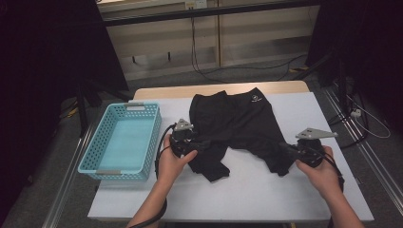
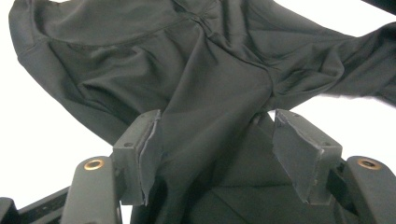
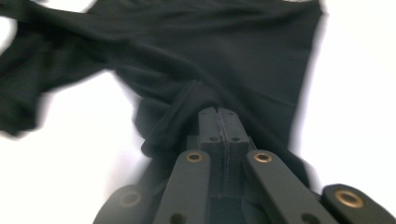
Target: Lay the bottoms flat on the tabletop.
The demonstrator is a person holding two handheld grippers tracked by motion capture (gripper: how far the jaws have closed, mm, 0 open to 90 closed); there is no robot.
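While flat on the table (image 1: 266, 190), black shorts (image 1: 237, 123), waistband away; left tongs (image 2: 215, 154) released, right tongs (image 3: 219, 126) grasping hem.

shorts (image 3: 219, 51) blurred, leg end cut off

1. Left gripper (image 2: 212, 140): two black jaws rise from the bottom edge and stand apart.
2. Black garment (image 2: 196, 70) lies spread and wrinkled across a white table (image 2: 42, 140).
3. A fold of the cloth runs down between the jaws, against the left pad (image 2: 147, 158); the right pad (image 2: 296, 154) stands clear of it.
4. One leg of the garment trails off to the upper right.
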